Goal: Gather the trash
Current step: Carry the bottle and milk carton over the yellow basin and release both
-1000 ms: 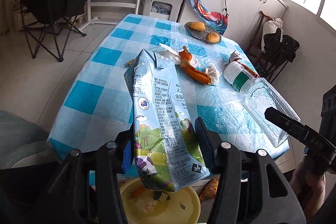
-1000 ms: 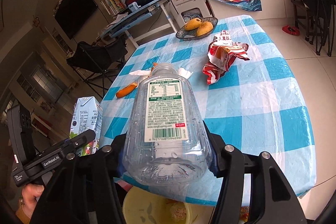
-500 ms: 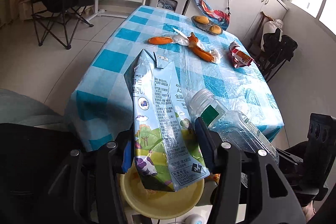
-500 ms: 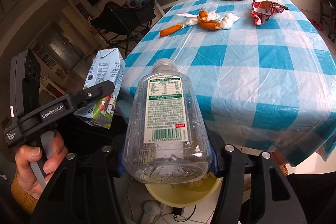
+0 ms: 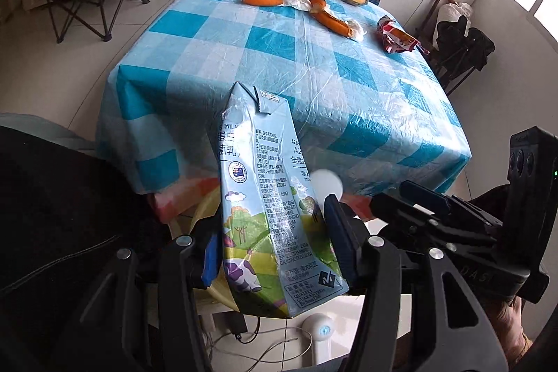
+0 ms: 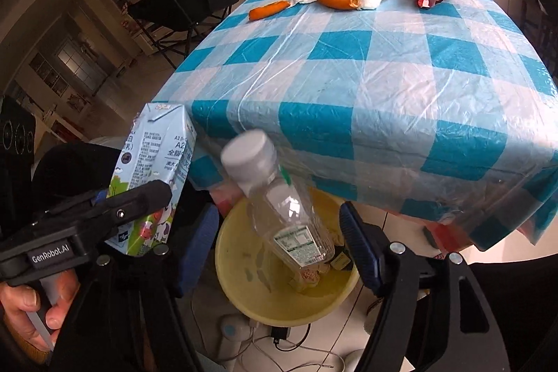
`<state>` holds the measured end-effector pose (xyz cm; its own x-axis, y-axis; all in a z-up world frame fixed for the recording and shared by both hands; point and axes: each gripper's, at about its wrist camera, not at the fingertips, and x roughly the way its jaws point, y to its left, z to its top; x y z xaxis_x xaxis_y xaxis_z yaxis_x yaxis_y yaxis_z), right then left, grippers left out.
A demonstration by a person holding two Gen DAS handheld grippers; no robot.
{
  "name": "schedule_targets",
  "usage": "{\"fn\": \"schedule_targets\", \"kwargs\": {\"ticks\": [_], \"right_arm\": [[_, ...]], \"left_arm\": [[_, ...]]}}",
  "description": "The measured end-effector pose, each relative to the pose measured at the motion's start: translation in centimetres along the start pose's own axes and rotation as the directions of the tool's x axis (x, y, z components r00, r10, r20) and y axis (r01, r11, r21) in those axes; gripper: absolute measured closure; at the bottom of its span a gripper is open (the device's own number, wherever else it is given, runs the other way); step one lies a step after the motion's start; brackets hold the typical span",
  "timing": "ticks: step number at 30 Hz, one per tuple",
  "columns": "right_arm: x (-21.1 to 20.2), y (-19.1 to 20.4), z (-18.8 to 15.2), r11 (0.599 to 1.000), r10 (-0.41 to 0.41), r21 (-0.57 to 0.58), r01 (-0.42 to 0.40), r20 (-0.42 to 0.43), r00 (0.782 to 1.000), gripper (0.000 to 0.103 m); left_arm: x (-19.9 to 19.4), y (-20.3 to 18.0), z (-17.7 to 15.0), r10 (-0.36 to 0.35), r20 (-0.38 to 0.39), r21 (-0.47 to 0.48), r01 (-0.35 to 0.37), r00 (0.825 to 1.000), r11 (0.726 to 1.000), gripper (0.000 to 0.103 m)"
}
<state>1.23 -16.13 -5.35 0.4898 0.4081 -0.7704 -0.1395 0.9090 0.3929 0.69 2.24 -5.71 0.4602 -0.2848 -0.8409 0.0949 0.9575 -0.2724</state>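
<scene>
Disposal step: at lower centre, right gripper gapes wide, plastic bottle tipping into yellow bin below, while left gripper clamps milk carton, probably next to drop there.

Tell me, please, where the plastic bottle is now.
In the right wrist view, the plastic bottle is between the open right fingers, base in the yellow bin.

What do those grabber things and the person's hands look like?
Both grippers, left gripper and right gripper, are black plastic with silver screws and blue finger pads. The left one says GenRobot.AI in white. A bare hand with a mustard cuff grips its handle.
</scene>
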Motion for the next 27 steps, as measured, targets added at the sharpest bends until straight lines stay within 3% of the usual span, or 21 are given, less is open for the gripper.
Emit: {"fn": "schedule_targets", "kwargs": {"ticks": [3, 6, 10, 15, 19, 24, 27], "right_arm": [[-1.7, -1.5, -0.1, 0.996, -0.027, 0.081, 0.021, 0.07, 0.997, 0.029], [-2.6, -1.9, 0.0, 0.994, -0.049, 0.106, 0.036, 0.12, 0.992, 0.028], [-3.2, -1.1, -0.1, 0.994, -0.095, 0.068, 0.085, 0.171, 0.981, 0.024], [-3.2, 0.0, 0.3, 0.99, -0.14, -0.002, 0.144, 0.22, 0.965, 0.018], [-3.1, 0.5, 0.3, 0.984, -0.163, -0.034, 0.176, 0.244, 0.956, 0.017], [-2.6, 1.0, 0.3, 0.976, -0.188, -0.065, 0.21, 0.252, 0.95, 0.015], [-2.3, 1.4, 0.4, 0.971, -0.198, -0.08, 0.225, 0.256, 0.946, 0.015]], "left_arm": [[0.6, -0.3, -0.1, 0.025, -0.011, 0.03, -0.024, 1.0, 0.999, 0.05], [0.6, -0.6, -0.1, 0.034, 0.004, 0.05, -0.034, 0.999, 0.998, 0.04], [-1.0, -1.0, 0.2, 0.049, 0.11, 0.067, -0.056, 0.993, 0.996, 0.021], [-3.5, -1.6, 0.5, 0.11, 0.306, 0.076, -0.139, 0.946, 0.987, 0.01], [-4.4, -2.3, 2.1, 0.151, 0.406, 0.088, -0.203, 0.901, 0.975, 0.007], [-5.9, -2.6, 3.7, 0.152, 0.466, 0.083, -0.214, 0.872, 0.973, 0.007], [-5.9, -2.0, 3.3, 0.153, 0.468, 0.074, -0.211, 0.87, 0.975, 0.007]]}}
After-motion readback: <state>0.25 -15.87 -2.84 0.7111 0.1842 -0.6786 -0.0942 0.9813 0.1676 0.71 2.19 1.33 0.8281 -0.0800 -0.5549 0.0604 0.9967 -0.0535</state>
